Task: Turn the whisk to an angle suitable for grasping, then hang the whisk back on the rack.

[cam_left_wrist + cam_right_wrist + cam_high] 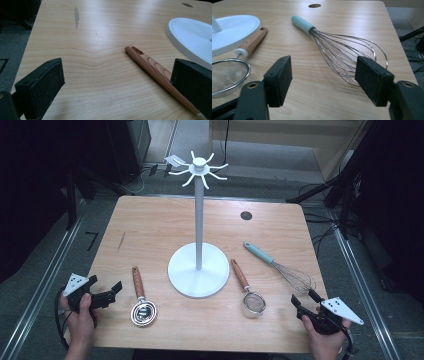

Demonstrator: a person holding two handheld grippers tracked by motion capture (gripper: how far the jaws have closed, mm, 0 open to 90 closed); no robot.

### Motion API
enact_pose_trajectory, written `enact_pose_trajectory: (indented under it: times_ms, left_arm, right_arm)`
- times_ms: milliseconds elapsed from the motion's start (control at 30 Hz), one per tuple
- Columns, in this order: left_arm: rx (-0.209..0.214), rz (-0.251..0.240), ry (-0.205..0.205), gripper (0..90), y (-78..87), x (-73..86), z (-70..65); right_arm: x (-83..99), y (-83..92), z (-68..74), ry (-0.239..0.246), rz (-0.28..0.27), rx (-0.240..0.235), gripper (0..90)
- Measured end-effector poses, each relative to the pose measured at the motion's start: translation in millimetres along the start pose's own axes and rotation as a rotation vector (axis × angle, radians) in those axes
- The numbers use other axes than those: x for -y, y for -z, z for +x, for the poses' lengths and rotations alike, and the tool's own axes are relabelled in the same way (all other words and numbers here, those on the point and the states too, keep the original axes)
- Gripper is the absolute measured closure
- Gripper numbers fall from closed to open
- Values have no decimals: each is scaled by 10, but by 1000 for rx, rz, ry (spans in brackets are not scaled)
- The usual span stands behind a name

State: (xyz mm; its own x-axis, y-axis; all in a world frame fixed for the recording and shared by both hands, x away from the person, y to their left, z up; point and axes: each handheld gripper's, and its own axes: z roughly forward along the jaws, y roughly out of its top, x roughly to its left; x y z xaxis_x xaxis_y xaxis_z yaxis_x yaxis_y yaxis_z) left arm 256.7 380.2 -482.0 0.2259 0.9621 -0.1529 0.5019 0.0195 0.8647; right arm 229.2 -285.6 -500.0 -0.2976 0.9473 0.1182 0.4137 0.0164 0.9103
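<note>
One mark can be read: on the grey floor (pixel 60 252) left of the desk (pixel 150 225), in the high view, a dark figure (pixel 91 240) that looks like a "7" is drawn or taped (it could also be a plain corner mark, since it is small and soft in focus). The left tool's own view catches a dark outline (pixel 3 65) at the floor's edge, too cropped to read. The grey plate (pixel 76 282) on the left tool and the plate (pixel 342 310) on the right tool carry small dark dots, not letters. No brand, label or number can be made out on the utensils or the white stand (pixel 198 270).
</note>
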Motion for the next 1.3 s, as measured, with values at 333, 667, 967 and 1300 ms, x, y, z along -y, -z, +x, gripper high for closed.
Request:
enact_pose_trajectory:
  times_ms: [333,667,967,1300]
  left_arm:
    - [1,3,2,0,-7,-2,1]
    - [2,6,4,0,-14,-9,5]
    - [1,4,10,0,-21,-11,11]
    - [2,4,11,0,-27,-13,11]
  right_arm:
    - [-210,54,106,129,45,-18,261]
    - [-609,-26,94,265,235,-123,406]
    - [-918,-163,82,386,323,-135,553]
    - [-1189,-390,45,448,394,-142,606]
